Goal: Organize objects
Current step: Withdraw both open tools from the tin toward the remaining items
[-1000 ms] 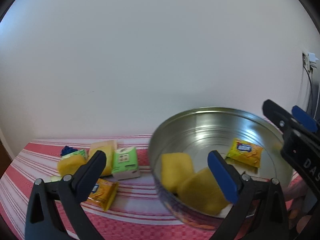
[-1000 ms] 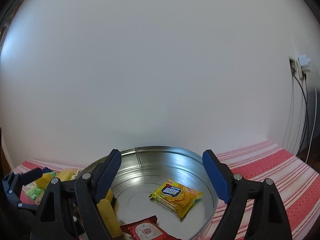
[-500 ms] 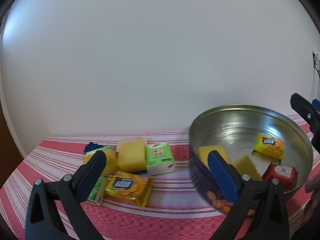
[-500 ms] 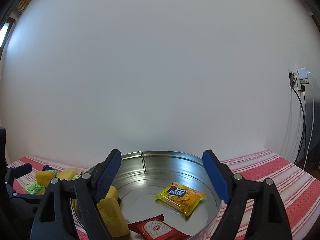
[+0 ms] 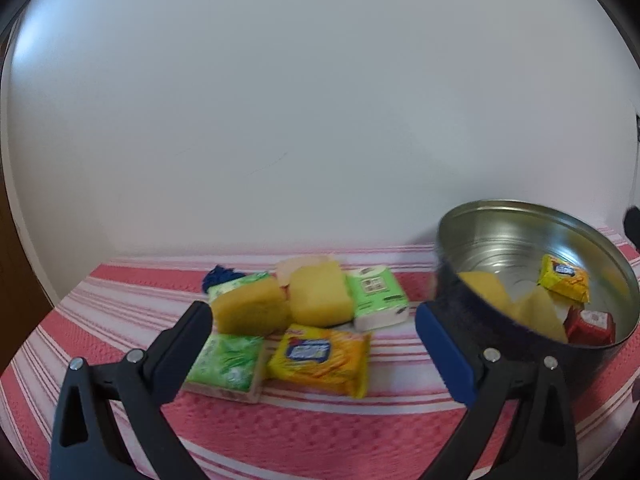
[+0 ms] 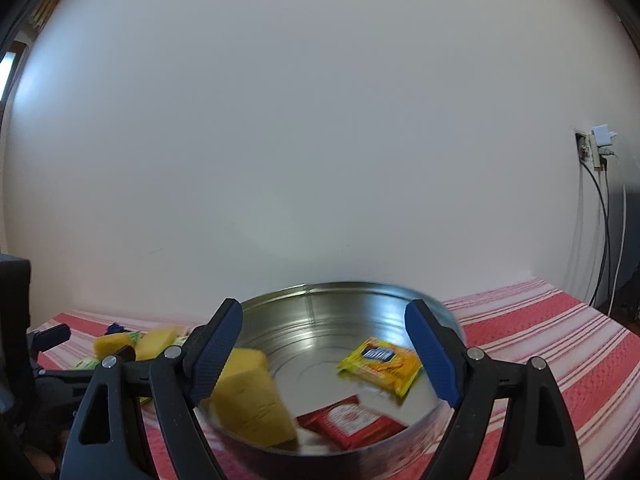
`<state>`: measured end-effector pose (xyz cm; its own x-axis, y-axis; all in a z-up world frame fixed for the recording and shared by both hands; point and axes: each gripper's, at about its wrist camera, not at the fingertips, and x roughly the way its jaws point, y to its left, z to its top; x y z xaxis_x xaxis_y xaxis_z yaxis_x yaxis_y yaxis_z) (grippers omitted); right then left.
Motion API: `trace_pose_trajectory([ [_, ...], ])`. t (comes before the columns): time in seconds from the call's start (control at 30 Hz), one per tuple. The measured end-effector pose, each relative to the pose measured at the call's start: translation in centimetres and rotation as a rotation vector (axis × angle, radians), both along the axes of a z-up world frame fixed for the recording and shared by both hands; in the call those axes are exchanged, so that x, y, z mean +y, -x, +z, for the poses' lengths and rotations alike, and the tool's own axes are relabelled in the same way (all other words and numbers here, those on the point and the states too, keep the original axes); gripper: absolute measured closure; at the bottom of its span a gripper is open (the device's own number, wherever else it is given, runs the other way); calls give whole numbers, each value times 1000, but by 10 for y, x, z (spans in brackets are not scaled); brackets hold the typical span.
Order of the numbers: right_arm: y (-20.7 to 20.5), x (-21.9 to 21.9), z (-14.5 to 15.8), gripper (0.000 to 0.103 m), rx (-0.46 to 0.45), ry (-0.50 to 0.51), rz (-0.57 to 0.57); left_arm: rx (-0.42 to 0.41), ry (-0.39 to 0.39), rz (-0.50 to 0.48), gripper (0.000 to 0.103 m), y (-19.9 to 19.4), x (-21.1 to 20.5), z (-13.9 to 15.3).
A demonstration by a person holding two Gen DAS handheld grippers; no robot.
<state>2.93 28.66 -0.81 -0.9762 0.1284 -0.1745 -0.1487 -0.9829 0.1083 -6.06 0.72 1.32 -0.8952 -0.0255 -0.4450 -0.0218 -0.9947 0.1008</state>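
While the round metal tin [image 5: 532, 280] is sitting at the right of the striped surface [image 5: 300, 432] as the collecting place, already holding sponges, a yellow snack packet [image 6: 380, 364] and a red packet [image 6: 352, 420], the left gripper [image 5: 308, 344] is facing the loose pile beside it, its jaws standing wide apart and gripping nothing. That pile is lying just left of the tin: two yellow sponges [image 5: 280, 304], a green tissue pack [image 5: 378, 296], a flat green packet [image 5: 228, 360] and a yellow biscuit packet [image 5: 320, 356], the last sitting nearest between the jaws, probably the next pick. The right gripper [image 6: 324, 356] is hovering over the tin's near rim, jaws also wide and empty, likely waiting its turn.
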Motion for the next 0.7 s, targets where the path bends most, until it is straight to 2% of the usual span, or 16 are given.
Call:
trace_pose_trajectory([
  [0.27,2,-58,1,18,-53,-22,77,-57,-27,45,0,11,-46,-5],
  [0.57,4,-93,2,18,-125,-49,190,-247,-90,99,0,41,-81,-25],
  [0.7,8,-107,-2,18,-170,-45,236,-328,-118,46,0,54,-82,-35],
])
